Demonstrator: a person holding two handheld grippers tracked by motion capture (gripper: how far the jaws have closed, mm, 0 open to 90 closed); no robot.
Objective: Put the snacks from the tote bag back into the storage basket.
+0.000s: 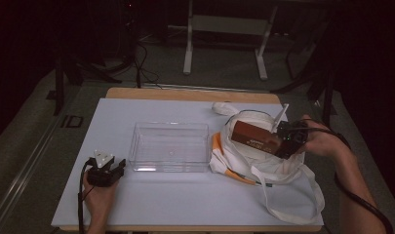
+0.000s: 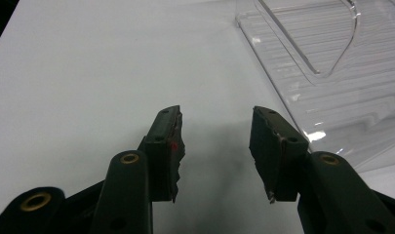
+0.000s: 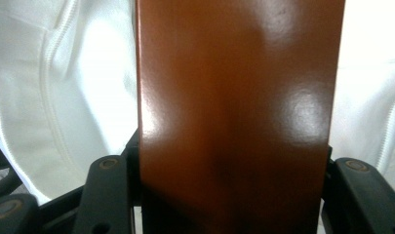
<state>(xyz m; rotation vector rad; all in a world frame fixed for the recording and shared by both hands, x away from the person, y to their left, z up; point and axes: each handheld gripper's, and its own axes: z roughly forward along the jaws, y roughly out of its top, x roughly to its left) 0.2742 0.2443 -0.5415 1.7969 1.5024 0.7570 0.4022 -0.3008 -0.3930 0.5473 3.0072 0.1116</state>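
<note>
- I am holding the brown box (image 1: 253, 137) in the right gripper (image 1: 286, 140), jaws closed on both of its sides; in the right gripper view the glossy brown box (image 3: 236, 112) is standing squarely between the two jaws.
- The box is sitting above the white tote bag (image 1: 263, 165), just to the right of the clear plastic bin (image 1: 169, 146), apart from the bin.
- The left gripper (image 1: 105, 171) is resting near the bin's front left corner, jaws spread wide and gripping nothing; in the left gripper view bare table (image 2: 88, 73) is showing between them, with the bin wall (image 2: 331, 87) off to one side.
- As I judge it, I am lifting the box out of the bag toward the bin. To do it well, I am thinking of keeping the squeeze steady on that slick surface, raising it clear of the bag's fabric and straps (image 1: 292, 204), then carrying it level over the bin's right wall before lowering.
- The bag could be dragging along; the free left gripper could be steadying the bin if needed.
- Counting: one box, one bag, one bin, two grippers. Something orange (image 1: 217, 144) is peeking from the bag beside the bin; I cannot tell what it is.
</note>
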